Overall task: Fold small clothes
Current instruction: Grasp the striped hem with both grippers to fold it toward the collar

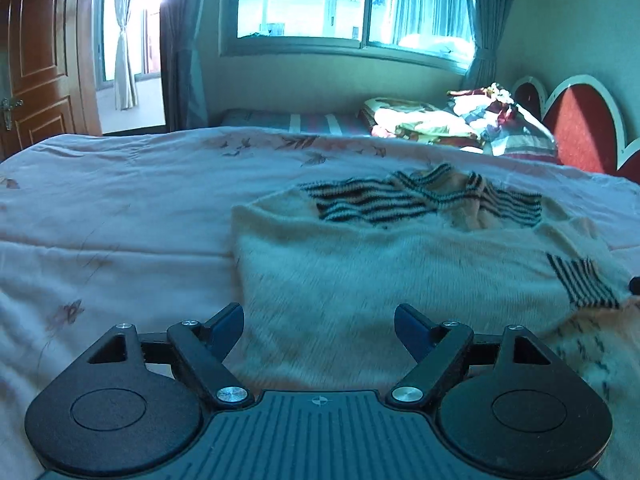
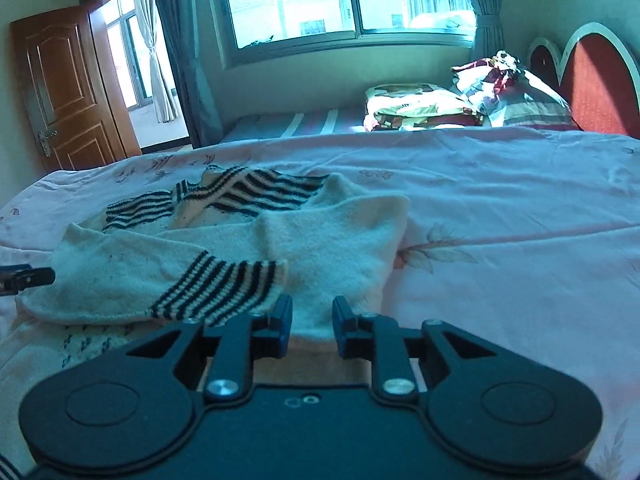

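Observation:
A small white fuzzy sweater [image 1: 360,276] with black-striped collar and cuffs lies on the pink bed cover [image 1: 120,208]. Its sleeves are folded across the body, one striped cuff [image 2: 224,284] lying on top. My left gripper [image 1: 319,320] is open, its blue pads over the sweater's near hem. My right gripper [image 2: 312,318] is open with a narrow gap, just at the sweater's [image 2: 320,248] near edge beside the striped cuff. The left gripper's tip [image 2: 28,278] shows at the left edge of the right wrist view.
The pink cover [image 2: 500,208] spreads wide to the right of the sweater. Folded bedding and pillows [image 2: 460,100] lie at the far side by a red headboard [image 2: 600,76]. A window and an open wooden door [image 2: 68,92] stand beyond.

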The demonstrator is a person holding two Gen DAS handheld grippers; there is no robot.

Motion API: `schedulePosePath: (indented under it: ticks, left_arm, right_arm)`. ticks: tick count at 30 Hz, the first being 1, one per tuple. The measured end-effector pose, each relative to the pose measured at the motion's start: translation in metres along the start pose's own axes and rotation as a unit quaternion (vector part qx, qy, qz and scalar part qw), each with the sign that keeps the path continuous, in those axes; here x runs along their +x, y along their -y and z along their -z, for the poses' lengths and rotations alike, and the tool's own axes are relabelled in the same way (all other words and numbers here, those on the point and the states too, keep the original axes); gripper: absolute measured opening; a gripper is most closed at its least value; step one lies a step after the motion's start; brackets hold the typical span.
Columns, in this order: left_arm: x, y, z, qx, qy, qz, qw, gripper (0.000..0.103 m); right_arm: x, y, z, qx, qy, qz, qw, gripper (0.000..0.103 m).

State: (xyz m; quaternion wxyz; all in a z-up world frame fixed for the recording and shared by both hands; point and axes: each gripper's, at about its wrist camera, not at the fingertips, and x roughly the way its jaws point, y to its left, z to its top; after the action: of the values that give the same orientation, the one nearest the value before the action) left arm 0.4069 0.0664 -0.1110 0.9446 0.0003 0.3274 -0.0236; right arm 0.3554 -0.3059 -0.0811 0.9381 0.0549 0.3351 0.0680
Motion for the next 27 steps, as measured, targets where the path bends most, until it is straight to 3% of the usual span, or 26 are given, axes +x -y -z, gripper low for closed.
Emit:
schedulePosePath:
  ticks: [3, 5, 7, 11, 13, 14, 15, 18, 23, 27]
  left_arm:
    - [-0.018, 0.000, 0.017, -0.007, -0.011, -0.003, 0.9999, 0.082]
    - [-0.026, -0.002, 0.028, -0.016, -0.027, 0.010, 0.9994, 0.082]
    - [-0.033, -0.001, 0.038, -0.018, -0.041, 0.026, 0.9986, 0.082]
    - [-0.057, -0.001, 0.053, -0.009, -0.046, 0.057, 0.9973, 0.082]
    - [-0.072, -0.003, 0.061, -0.014, -0.051, 0.072, 0.9960, 0.074]
    - [-0.079, -0.006, 0.066, -0.018, -0.059, 0.075, 0.9952, 0.061]
    - [-0.086, -0.007, 0.072, -0.021, -0.068, 0.075, 0.9946, 0.057]
    - [-0.115, -0.020, 0.091, -0.052, -0.080, 0.095, 0.9909, 0.056]
    - [-0.160, -0.039, 0.134, -0.121, -0.121, 0.161, 0.9719, 0.056]
    - [-0.175, -0.053, 0.168, -0.226, -0.143, 0.240, 0.9332, 0.056]
  right_arm:
    - [-0.017, 0.011, 0.007, 0.031, -0.010, -0.003, 0.999, 0.026]
    - [-0.030, 0.018, 0.014, 0.046, -0.017, -0.007, 0.999, 0.028]
    - [-0.044, 0.024, 0.023, 0.059, -0.026, -0.011, 0.998, 0.037]
    - [-0.070, 0.035, 0.047, 0.103, -0.056, -0.044, 0.992, 0.039]
    - [-0.080, 0.036, 0.061, 0.130, -0.079, -0.068, 0.986, 0.039]
    - [-0.084, 0.036, 0.067, 0.138, -0.088, -0.078, 0.983, 0.039]
    - [-0.091, 0.033, 0.075, 0.145, -0.099, -0.087, 0.981, 0.039]
    - [-0.106, 0.024, 0.096, 0.161, -0.132, -0.107, 0.972, 0.039]
    - [-0.136, 0.013, 0.129, 0.198, -0.154, -0.138, 0.958, 0.039]
    - [-0.149, 0.012, 0.147, 0.236, -0.160, -0.166, 0.944, 0.039]
